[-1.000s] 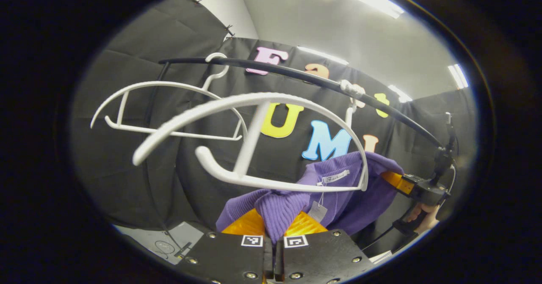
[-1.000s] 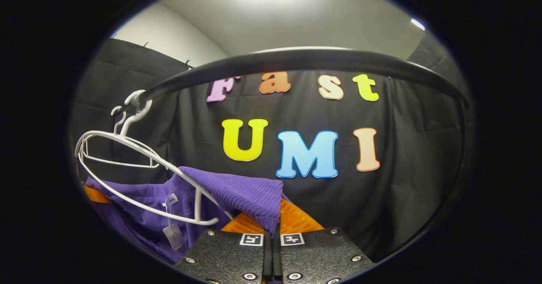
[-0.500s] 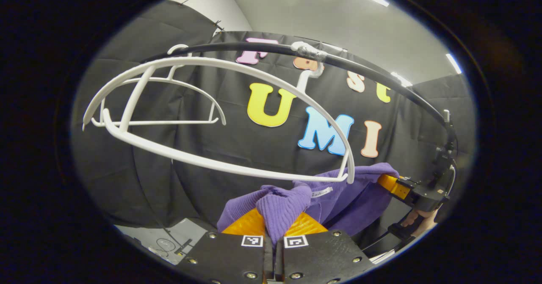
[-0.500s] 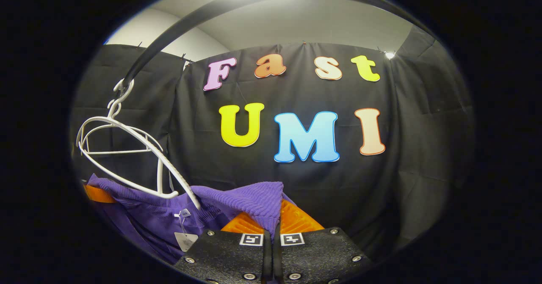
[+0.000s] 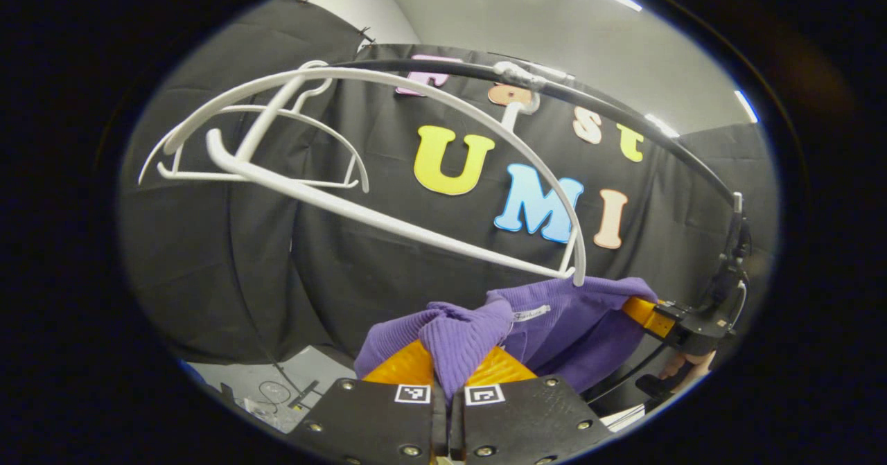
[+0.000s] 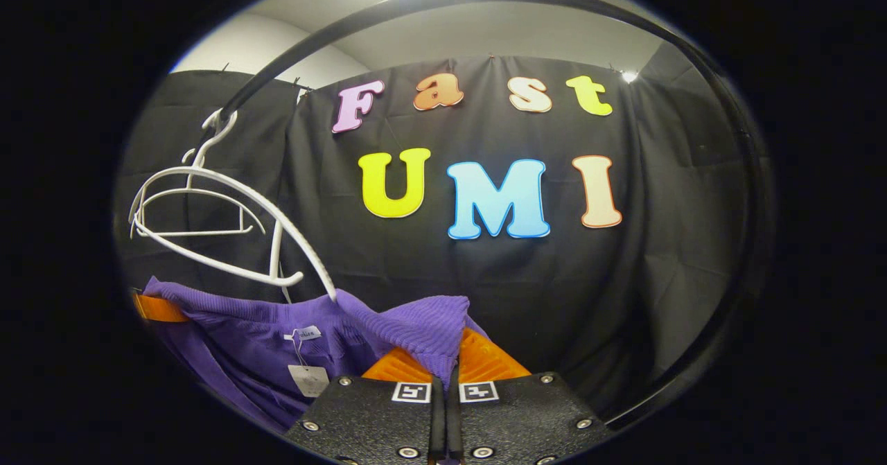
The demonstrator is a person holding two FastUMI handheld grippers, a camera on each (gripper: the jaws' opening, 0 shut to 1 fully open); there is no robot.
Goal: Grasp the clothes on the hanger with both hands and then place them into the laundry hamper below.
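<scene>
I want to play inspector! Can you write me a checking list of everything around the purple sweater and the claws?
Surface: grey floor below, partly seen.
Job's things: purple sweater pulled below the near white hanger, one hanger tip at the cloth; hamper: nothing seen.
Clutter: second white hanger on the black rail.
Claws: left claw and right claw each pinch sweater cloth.
Cables: thin cord on the floor.
Surroundings: black cloth wall, ceiling lights.

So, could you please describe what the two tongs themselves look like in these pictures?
Each of the tongs, left and right, has a black textured body with silver screws and two small square black-and-white markers near the front. Seen from the left gripper view, the right one is a black block on a black handle held by a hand.
</scene>
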